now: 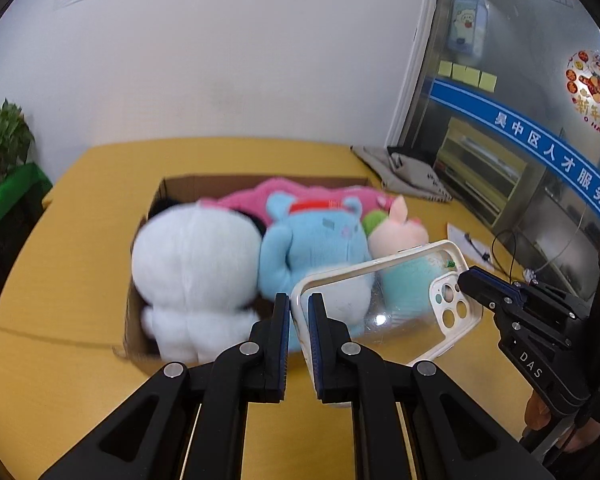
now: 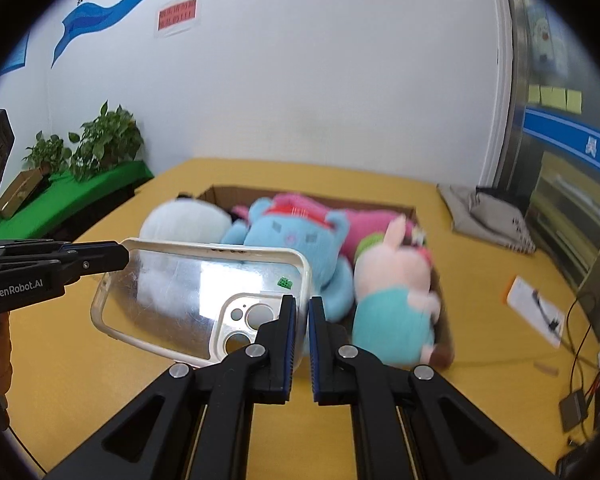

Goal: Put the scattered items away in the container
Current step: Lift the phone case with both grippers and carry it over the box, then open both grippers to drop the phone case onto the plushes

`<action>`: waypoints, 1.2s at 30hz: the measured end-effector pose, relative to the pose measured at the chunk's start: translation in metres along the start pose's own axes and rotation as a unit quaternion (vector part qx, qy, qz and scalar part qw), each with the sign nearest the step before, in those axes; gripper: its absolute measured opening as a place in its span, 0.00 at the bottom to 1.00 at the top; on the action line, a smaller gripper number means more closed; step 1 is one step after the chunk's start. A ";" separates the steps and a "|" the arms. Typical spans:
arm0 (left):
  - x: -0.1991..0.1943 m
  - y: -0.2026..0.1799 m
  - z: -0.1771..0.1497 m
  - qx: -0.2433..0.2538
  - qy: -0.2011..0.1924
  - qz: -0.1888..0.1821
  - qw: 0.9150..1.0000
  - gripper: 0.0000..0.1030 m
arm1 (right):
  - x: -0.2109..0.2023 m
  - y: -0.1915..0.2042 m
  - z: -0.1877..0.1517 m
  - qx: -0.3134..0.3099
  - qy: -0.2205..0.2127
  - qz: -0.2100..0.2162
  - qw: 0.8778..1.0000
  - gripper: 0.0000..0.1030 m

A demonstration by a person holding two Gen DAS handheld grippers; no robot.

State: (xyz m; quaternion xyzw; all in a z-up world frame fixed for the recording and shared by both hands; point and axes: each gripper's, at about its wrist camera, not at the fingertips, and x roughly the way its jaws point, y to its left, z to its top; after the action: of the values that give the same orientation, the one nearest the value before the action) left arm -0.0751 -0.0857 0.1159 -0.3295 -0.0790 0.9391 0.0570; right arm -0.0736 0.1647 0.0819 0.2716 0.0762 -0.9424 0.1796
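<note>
Left wrist view shows the phone case (image 1: 384, 300) held in the air before the box (image 1: 148, 208) of plush toys (image 1: 312, 240), both grippers (image 1: 299, 336) (image 2: 303, 340) clamped on its ends, so carry it level over the toys before letting go.

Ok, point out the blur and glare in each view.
Left wrist view: the white plush and the cardboard box are smeared by motion, a bright spot glints on the clear phone case, and the left gripper is sharp. Right wrist view: the pig plush is blurred, window light reflects off the case, and fisheye dark corners frame both.
</note>
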 end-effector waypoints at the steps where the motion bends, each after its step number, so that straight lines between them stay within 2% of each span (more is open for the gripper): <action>1: 0.001 0.001 0.012 0.004 -0.007 0.000 1.000 0.09 | 0.001 -0.002 0.007 -0.001 -0.006 -0.001 1.000 0.06; 9: 0.020 0.002 0.106 0.034 -0.048 0.003 0.998 0.09 | 0.028 -0.018 0.092 -0.009 -0.059 -0.018 0.998 0.06; 13: 0.051 0.011 0.149 0.034 -0.038 -0.007 0.999 0.09 | 0.050 -0.030 0.128 0.002 -0.069 -0.022 0.997 0.06; 16: 0.089 0.018 0.173 0.034 -0.022 -0.003 0.999 0.09 | 0.082 -0.038 0.147 0.003 -0.058 -0.031 0.998 0.06; 22: 0.165 0.040 0.177 0.005 0.036 -0.003 0.999 0.09 | 0.156 -0.054 0.146 0.021 0.003 -0.035 0.999 0.06; 28: 0.235 0.056 0.152 -0.020 0.108 -0.001 0.994 0.09 | 0.226 -0.061 0.114 0.031 0.086 -0.036 0.995 0.06; 31: 0.255 0.059 0.140 -0.024 0.137 -0.002 0.990 0.09 | 0.251 -0.063 0.096 0.039 0.123 -0.035 0.991 0.06; 33: 0.256 0.060 0.136 -0.030 0.141 -0.006 0.990 0.09 | 0.257 -0.065 0.087 0.043 0.138 -0.031 0.989 0.07; 34: 0.252 0.061 0.137 -0.036 0.136 -0.009 0.990 0.14 | 0.257 -0.065 0.084 0.046 0.142 -0.027 0.988 0.07; 35: 0.247 0.064 0.139 -0.043 0.131 -0.014 0.990 0.21 | 0.256 -0.065 0.084 0.047 0.144 -0.028 0.988 0.14; 36: 0.240 0.066 0.140 -0.053 0.122 -0.016 0.991 0.45 | 0.251 -0.064 0.082 0.043 0.140 -0.037 0.988 0.21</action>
State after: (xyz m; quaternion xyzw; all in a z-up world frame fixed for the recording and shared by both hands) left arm -0.3528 -0.1279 0.0657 -0.4427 -0.1258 0.8856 0.0634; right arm -0.3356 0.1299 0.0189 0.4055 0.0703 -0.9034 0.1203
